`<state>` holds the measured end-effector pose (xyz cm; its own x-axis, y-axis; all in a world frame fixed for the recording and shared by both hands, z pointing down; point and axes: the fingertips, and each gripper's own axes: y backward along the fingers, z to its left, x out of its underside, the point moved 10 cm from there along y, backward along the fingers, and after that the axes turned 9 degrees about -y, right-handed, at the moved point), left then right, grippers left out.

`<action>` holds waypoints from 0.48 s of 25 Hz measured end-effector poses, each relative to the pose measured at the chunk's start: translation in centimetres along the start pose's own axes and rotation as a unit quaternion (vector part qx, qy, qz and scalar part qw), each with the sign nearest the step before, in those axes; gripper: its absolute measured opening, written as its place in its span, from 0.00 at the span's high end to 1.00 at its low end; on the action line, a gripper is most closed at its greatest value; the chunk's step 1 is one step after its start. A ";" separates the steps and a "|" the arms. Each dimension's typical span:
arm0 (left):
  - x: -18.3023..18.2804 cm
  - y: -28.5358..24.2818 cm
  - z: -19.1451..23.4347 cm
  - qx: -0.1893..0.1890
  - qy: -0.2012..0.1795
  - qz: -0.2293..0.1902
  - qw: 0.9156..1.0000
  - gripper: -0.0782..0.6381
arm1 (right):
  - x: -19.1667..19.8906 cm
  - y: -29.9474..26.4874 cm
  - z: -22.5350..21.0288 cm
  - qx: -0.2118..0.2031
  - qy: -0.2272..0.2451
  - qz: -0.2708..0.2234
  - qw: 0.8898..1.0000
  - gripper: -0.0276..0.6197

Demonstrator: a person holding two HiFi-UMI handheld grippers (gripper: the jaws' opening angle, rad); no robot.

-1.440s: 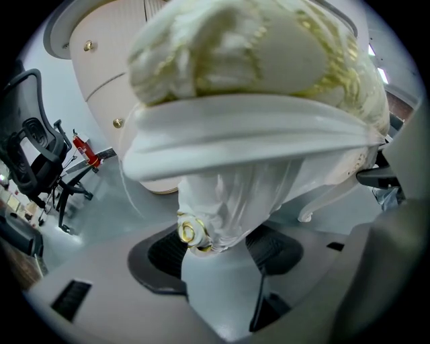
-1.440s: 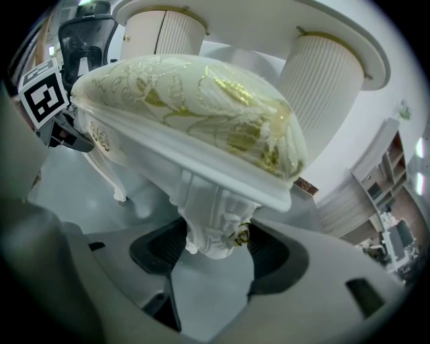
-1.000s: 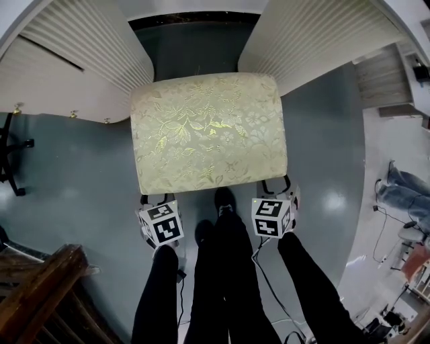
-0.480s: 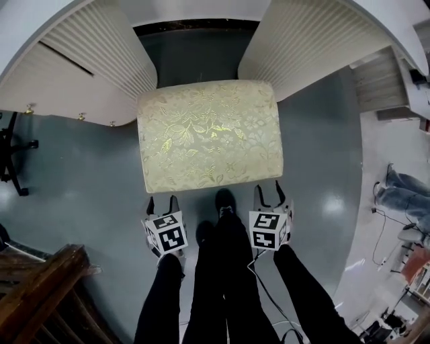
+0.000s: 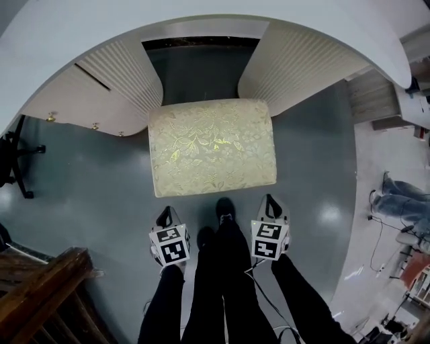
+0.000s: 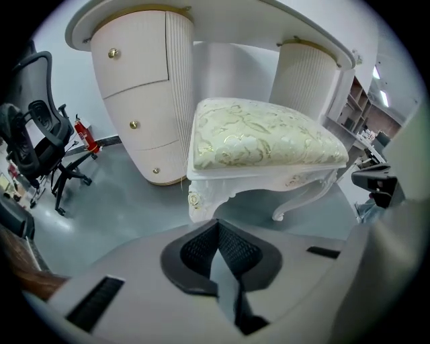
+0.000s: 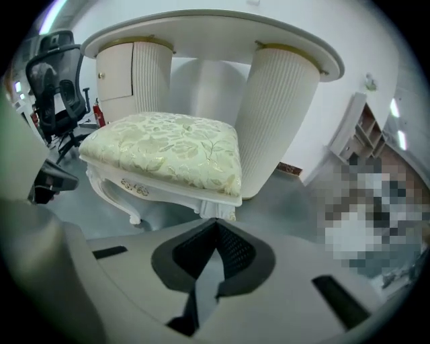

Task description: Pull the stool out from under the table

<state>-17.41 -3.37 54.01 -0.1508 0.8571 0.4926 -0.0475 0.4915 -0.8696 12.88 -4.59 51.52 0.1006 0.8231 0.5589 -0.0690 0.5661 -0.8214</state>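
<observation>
The stool has a cream floral cushion and carved white legs. It stands on the grey floor with most of its seat out in front of the white table, between the table's two ribbed pedestals. My left gripper hangs shut a short way off the stool's near left corner, with nothing between its jaws. On the other side my right gripper is shut and empty too, just clear of the near right corner. Neither gripper touches the stool.
The person's dark legs and shoes stand between the grippers. A black office chair and a red fire extinguisher stand at the left. A wooden piece lies at bottom left. Shelves and cables are at the right.
Both grippers have let go of the stool's near edge, drawn back towards the person and shut. The camera has risen, so more of the table top shows.
</observation>
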 end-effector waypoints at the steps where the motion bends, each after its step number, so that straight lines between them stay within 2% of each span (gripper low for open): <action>1: -0.2 0.3 0.0 0.004 -0.001 -0.001 1.000 0.88 | -0.2 0.3 0.0 -0.005 -0.005 0.002 1.000 0.95; 12: -2.2 3.4 -0.3 0.027 0.000 -0.013 1.000 0.88 | -1.6 4.2 -0.5 -0.035 -0.015 0.008 0.999 0.95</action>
<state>-16.90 -3.56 49.93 -0.1483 0.8439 0.5155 -0.1047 0.5050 -0.8568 12.89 -3.58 47.12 0.0705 0.8340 0.5472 -0.0015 0.5487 -0.8360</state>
